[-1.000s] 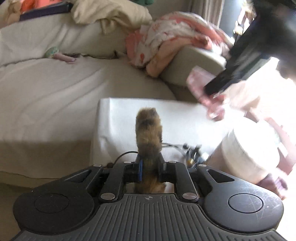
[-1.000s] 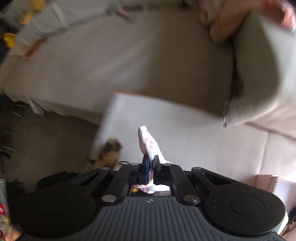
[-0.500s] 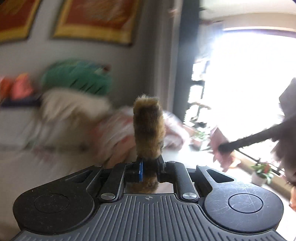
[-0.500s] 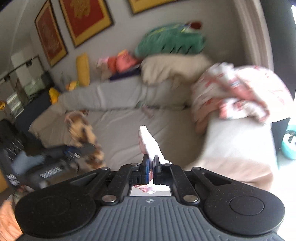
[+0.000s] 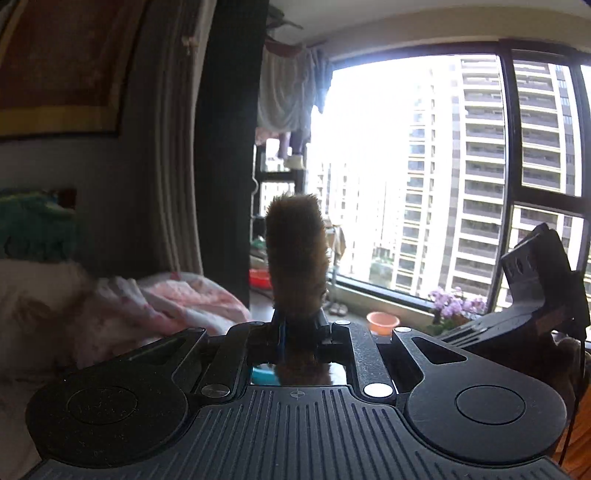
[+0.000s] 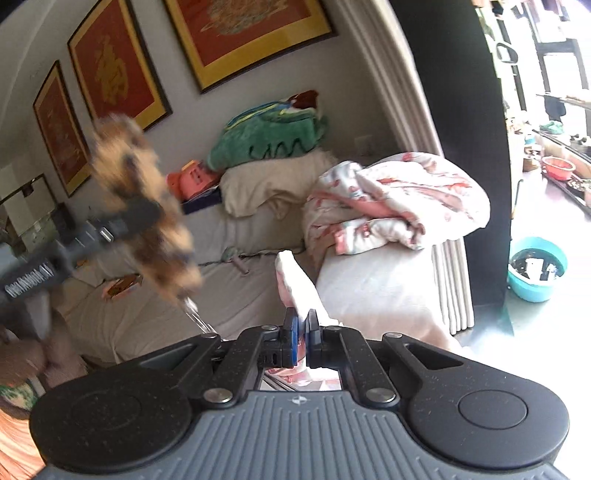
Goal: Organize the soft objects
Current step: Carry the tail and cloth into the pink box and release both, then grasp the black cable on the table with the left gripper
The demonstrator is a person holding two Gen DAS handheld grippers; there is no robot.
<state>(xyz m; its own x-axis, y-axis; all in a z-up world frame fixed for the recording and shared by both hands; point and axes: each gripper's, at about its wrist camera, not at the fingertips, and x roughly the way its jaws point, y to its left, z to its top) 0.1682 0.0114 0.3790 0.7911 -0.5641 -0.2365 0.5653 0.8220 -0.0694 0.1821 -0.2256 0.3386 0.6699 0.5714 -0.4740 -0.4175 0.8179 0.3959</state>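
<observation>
My left gripper (image 5: 297, 320) is shut on a brown, spotted furry piece (image 5: 296, 254) that stands up from the jaws, held high against the window. In the right wrist view the same furry piece (image 6: 142, 206) shows blurred at the left, clamped in the left gripper (image 6: 147, 216). My right gripper (image 6: 301, 325) is shut on a thin white cloth with pink marks (image 6: 295, 280), which sticks up past the pads above the sofa (image 6: 376, 288). The right gripper's body (image 5: 532, 280) appears at the right edge of the left wrist view.
A pink-and-white blanket (image 6: 395, 203) is bunched on the sofa arm, with a cream pillow (image 6: 273, 184) and a green plush cushion (image 6: 269, 136) behind it. A teal basin (image 6: 537, 267) stands on the floor by the dark curtain. Framed pictures (image 6: 247, 33) hang on the wall.
Both grippers rose from a white surface by the sofa and swung up. The left now faces the window, the right looks over the sofa. Each kept its piece.
</observation>
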